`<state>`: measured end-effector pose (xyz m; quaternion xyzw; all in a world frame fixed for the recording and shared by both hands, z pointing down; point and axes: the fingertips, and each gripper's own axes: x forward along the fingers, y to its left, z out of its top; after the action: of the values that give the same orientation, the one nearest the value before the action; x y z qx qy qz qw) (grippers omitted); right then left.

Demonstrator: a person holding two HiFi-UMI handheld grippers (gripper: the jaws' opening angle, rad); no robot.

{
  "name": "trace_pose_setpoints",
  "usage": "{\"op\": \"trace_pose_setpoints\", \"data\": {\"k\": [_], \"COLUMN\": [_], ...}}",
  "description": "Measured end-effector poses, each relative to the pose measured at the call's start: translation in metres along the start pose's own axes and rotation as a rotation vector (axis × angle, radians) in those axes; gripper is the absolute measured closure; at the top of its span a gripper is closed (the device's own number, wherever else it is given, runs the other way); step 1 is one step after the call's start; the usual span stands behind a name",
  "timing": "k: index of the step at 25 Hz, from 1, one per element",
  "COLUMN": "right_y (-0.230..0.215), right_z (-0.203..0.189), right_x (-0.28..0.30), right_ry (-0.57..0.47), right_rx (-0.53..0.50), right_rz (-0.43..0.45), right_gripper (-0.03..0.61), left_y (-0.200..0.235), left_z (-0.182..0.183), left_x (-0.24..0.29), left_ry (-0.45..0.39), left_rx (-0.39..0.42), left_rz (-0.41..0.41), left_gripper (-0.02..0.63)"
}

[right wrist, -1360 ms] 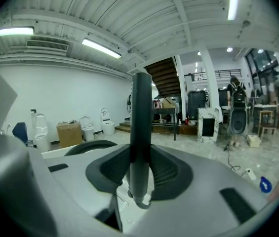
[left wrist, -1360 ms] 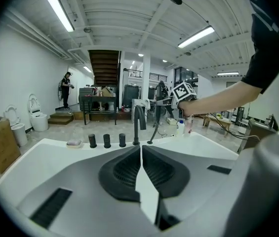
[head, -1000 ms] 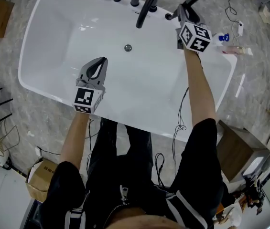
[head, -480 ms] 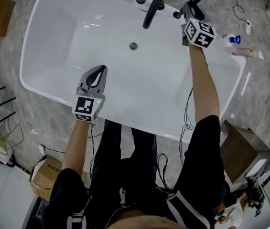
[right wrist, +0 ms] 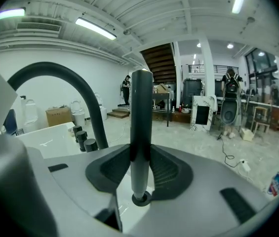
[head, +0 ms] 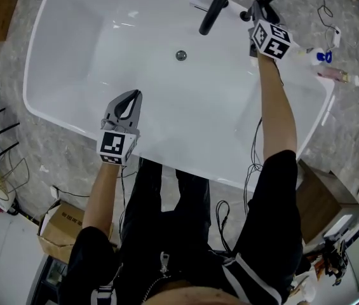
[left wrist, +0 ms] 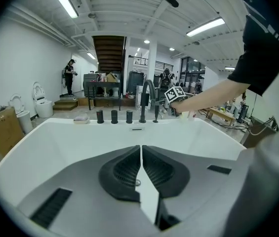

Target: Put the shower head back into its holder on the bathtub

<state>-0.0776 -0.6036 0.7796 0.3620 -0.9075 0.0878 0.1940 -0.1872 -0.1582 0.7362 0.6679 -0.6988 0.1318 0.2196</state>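
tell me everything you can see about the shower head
The shower head is a slim, dark grey, stick-shaped wand with a matte finish. It stands upright, clamped partway up between the right gripper's jaws. Its lower end meets the round dark holder on the white bathtub rim, beside the arched spout. How deep it sits cannot be told.

Head view: from above the person, facing steeply down onto the whole white bathtub [head: 103,56]. Left gripper view: low over the tub's near rim, facing across the basin to the row of black knobs [left wrist: 114,116] and the hall beyond. Right gripper view: close in at the far rim, facing the hall past the shower head [right wrist: 140,122]. All three views share the knobs and the arched spout [right wrist: 87,100].
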Motion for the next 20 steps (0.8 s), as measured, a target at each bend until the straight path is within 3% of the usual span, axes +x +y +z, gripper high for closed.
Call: {"op": "trace_pose_setpoints", "data": {"k": [14, 20], "right_y": [-0.007, -0.01], "right_z": [-0.037, -0.052], "right_x": [0.026, 0.022], "right_ry": [0.059, 0.094], "right_rx": [0.009, 0.078], "right_rz": [-0.032, -0.056], "right_gripper": [0.449, 0.446], "left_y": [0.019, 0.018], "left_z": [-0.027, -0.032], "left_x": [-0.019, -0.022], "left_ry": [0.055, 0.062], "left_rx": [-0.016, -0.025], "left_rz": [0.055, 0.053], "left_gripper": [0.581, 0.581]}}
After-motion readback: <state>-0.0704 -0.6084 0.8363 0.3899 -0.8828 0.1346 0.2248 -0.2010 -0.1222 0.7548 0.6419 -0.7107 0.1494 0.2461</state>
